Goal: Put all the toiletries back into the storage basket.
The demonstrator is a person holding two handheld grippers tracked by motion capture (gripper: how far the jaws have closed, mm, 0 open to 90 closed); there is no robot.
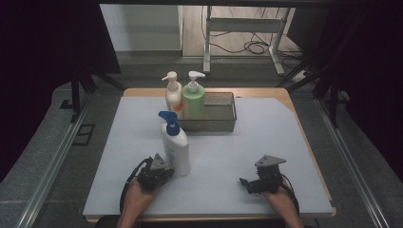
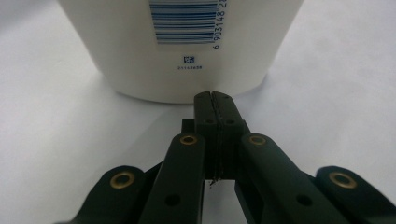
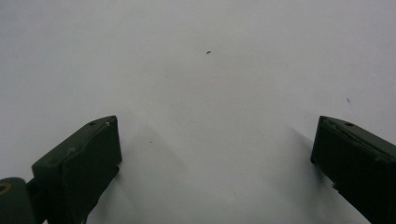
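So the white pump bottle (image 1: pixel 176 148) with the blue pump top is the landmark here, standing upright on the pale, matte counter (image 1: pixel 285 142) toward the near left. The left gripper (image 1: pixel 164 173) sits right at its base on the near side, jaws pressed fully together with nothing between them; in the left gripper view the tips are just short of the bottle's (image 2: pixel 182 46) smooth rounded bottom edge, barcode label above, and I can't tell if they actually touch it. The right gripper (image 1: pixel 247 184) rests well to the right of the bottle, near the front edge of the counter, jaws spread wide over bare surface. Between the two grippers there's lots of open room. Behind the bottle sits a rectangular wire mesh basket (image 1: pixel 223 118), with a green pump bottle (image 1: pixel 193 99) at its left end and a cream one (image 1: pixel 173 95) just beside that, both white-topped.
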